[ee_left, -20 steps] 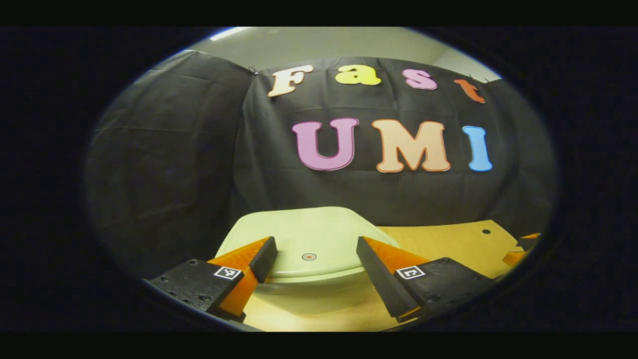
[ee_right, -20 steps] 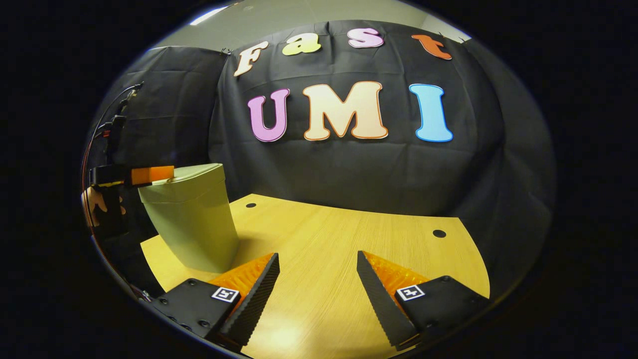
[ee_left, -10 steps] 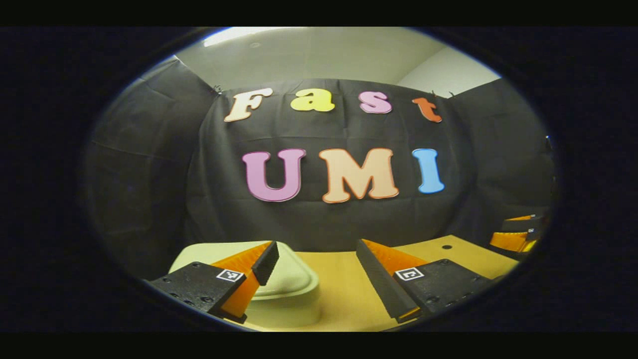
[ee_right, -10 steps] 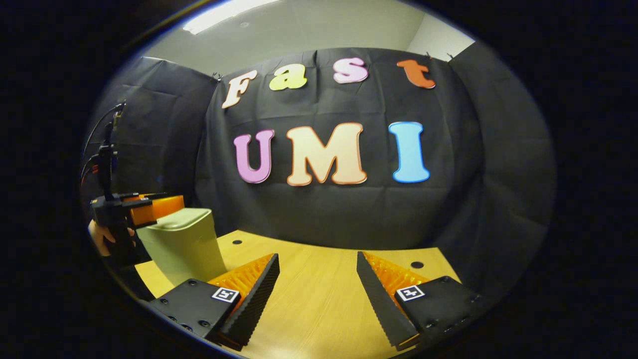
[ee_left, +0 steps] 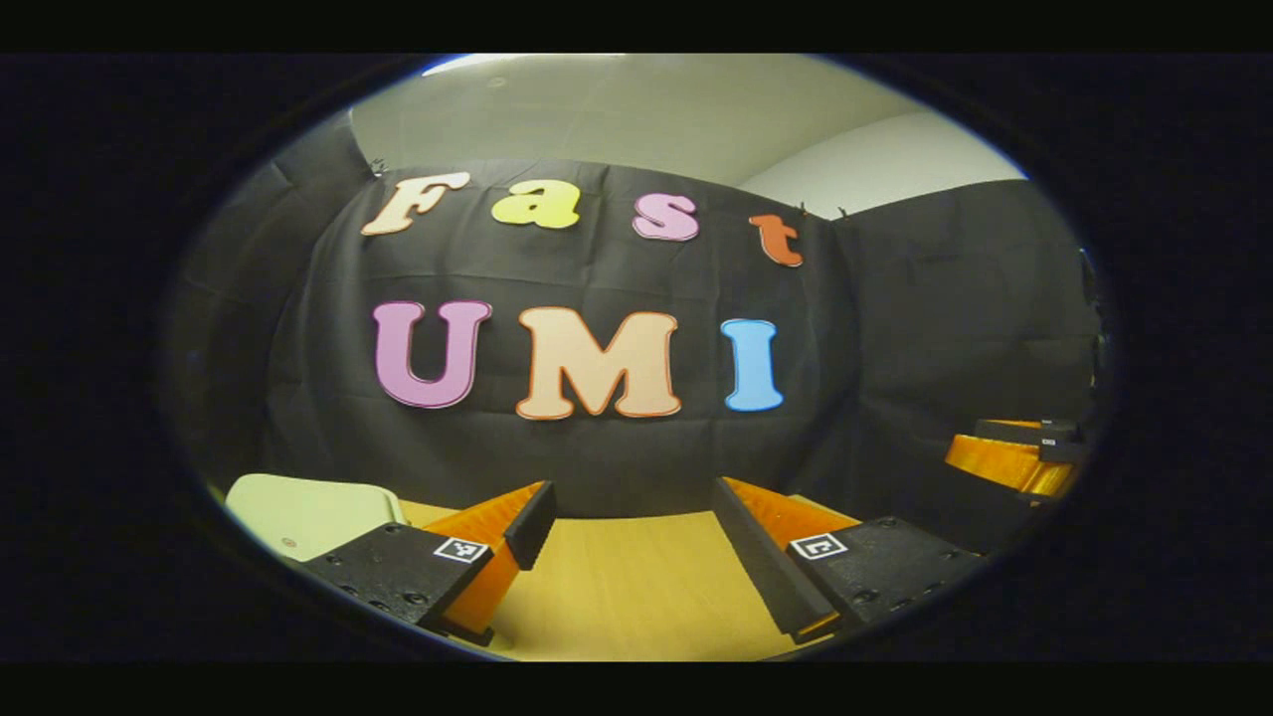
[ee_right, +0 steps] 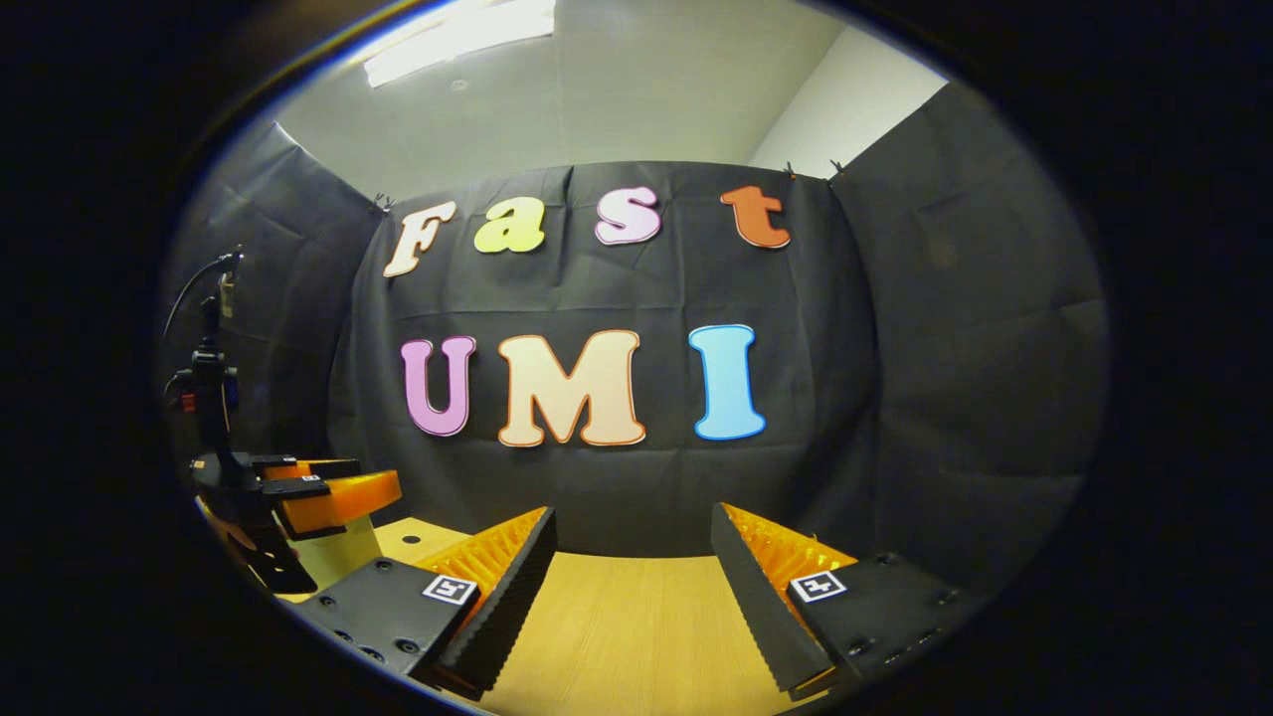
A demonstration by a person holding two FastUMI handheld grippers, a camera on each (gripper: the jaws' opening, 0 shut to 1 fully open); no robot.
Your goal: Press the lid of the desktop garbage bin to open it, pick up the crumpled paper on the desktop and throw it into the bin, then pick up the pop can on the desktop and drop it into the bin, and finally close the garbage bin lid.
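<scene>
The pale green bin (ee_left: 298,512) sits at the lower left of the left gripper view, its lid down. My left gripper (ee_left: 629,517) is open and empty, off to the right of the bin and above the wooden table (ee_left: 636,587). My right gripper (ee_right: 632,542) is open with nothing between its fingers, over the table (ee_right: 636,617). In the right gripper view the left gripper (ee_right: 323,492) shows at the far left, in front of the bin (ee_right: 343,552), most of which it hides. The right gripper (ee_left: 1014,452) appears at the right edge of the left gripper view.
Black cloth walls close the booth at the back and on both sides. A small dark hole (ee_right: 410,539) marks the tabletop near the bin. A cable and a stand (ee_right: 209,378) rise behind the left gripper.
Both grippers have lifted and tilted upward, so the table and bin have sunk low in both views. The left gripper has swung right, away from over the bin's lid.
</scene>
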